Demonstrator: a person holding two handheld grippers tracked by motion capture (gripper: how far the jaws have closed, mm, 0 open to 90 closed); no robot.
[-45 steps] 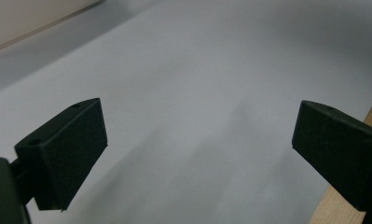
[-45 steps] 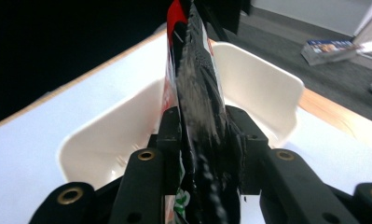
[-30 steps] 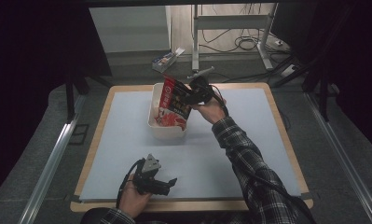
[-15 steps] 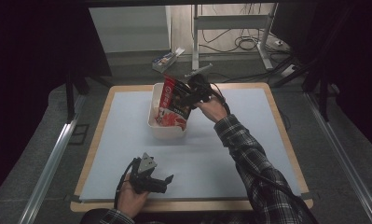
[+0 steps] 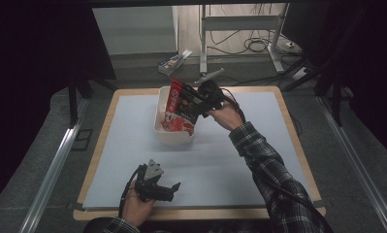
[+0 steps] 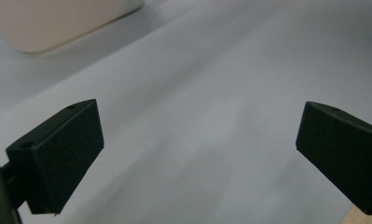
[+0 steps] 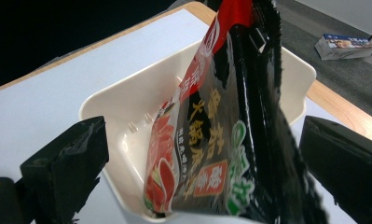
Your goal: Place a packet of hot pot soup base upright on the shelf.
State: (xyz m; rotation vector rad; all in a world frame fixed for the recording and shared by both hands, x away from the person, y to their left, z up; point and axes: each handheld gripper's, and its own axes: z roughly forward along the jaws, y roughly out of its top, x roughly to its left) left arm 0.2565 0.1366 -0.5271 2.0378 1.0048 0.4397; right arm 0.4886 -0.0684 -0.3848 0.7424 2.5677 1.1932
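A red and black snack packet [image 5: 181, 104] stands on end in the cream tray [image 5: 174, 138] at the table's far middle, leaning against its rim. My right gripper [image 5: 197, 103] reaches it from the right. Its jaws have just been opening and now stand wide on either side of the packet [image 7: 221, 140] without pressing it. The tray [image 7: 127, 93] lies behind and under the packet. My left gripper [image 5: 174, 190] rests low near the front edge, open, with only bare white table between its jaws [image 6: 197, 154]. The tray's corner [image 6: 58, 23] sits far ahead of it.
The white mat [image 5: 133, 145] covers a wood-edged table [image 5: 298, 145]. A small box [image 5: 174, 60] lies on the floor beyond the far edge, beside a metal stand and cables [image 5: 251, 46]. The same box [image 7: 344, 44] is behind the tray.
The right hand has drawn slightly to the right of the packet, which stays standing in the tray. The left gripper has not moved.
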